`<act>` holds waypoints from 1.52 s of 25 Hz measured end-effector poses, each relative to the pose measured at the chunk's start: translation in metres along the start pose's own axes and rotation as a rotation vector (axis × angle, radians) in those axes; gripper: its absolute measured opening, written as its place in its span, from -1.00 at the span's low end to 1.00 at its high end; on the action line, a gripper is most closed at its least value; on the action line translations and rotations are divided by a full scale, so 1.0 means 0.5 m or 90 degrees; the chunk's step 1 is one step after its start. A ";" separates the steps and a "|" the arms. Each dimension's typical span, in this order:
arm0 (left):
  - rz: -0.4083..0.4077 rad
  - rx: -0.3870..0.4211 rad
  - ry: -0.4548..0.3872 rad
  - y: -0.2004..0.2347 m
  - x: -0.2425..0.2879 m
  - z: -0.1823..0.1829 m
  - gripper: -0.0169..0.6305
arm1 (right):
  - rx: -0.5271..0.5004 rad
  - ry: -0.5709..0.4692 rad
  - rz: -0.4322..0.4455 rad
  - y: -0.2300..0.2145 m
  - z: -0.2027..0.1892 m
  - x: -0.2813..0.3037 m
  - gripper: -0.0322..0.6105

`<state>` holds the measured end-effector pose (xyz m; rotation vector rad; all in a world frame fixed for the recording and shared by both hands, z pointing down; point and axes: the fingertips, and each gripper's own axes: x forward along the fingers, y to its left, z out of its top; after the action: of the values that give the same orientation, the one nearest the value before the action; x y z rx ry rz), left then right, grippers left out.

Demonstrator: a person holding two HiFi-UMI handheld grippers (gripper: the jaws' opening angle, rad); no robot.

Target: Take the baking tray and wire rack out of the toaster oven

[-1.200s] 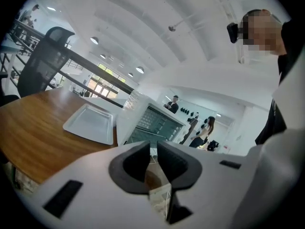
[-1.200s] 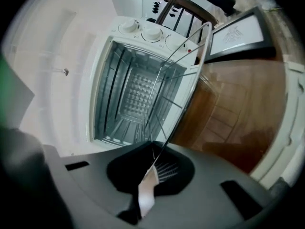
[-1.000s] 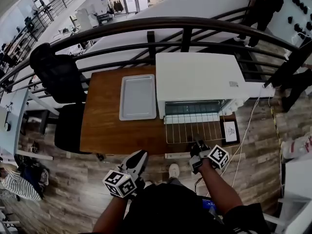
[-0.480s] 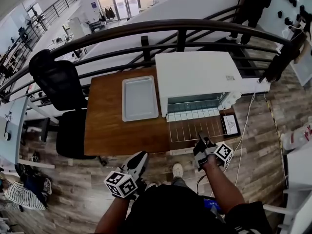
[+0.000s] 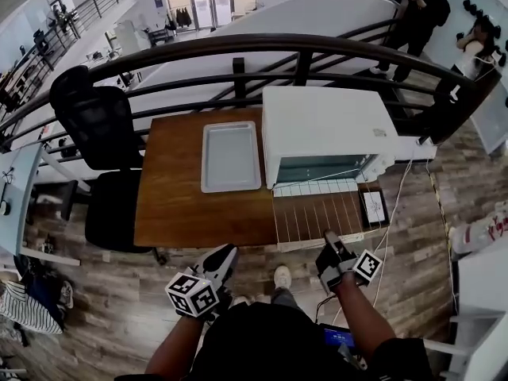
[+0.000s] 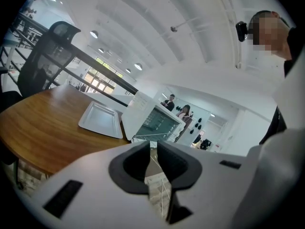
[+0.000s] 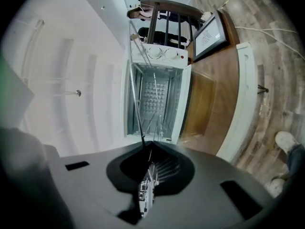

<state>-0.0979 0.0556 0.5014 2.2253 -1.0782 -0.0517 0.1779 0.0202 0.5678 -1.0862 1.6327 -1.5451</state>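
On the wooden table (image 5: pixel 182 205) the baking tray (image 5: pixel 230 157) is already lying beside the toaster oven (image 5: pixel 325 125), so that half is being counted as done. The wire rack (image 5: pixel 313 217) is being pinched at its near edge by the closed jaws of the right gripper (image 5: pixel 329 238), mostly out over the open door (image 5: pixel 313 188), its far edge possibly not yet clear of the oven. The left gripper (image 5: pixel 225 254) is being held clear, jaws narrowly apart on nothing.
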 end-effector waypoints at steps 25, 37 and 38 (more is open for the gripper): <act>0.063 0.026 -0.022 0.083 -0.191 -0.040 -0.78 | -0.046 0.263 0.049 0.058 -0.382 -0.045 -0.91; 0.192 -0.006 -0.113 0.206 -0.410 0.002 -0.78 | -0.099 0.431 0.072 0.120 -0.579 0.114 -0.91; 0.202 -0.009 -0.118 0.219 -0.427 0.009 -0.78 | -0.104 0.442 0.072 0.127 -0.596 0.128 -0.91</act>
<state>-0.3154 0.1567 0.5100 2.0416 -1.5149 -0.1296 -0.1220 0.1007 0.5435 -0.5290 2.2589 -1.8558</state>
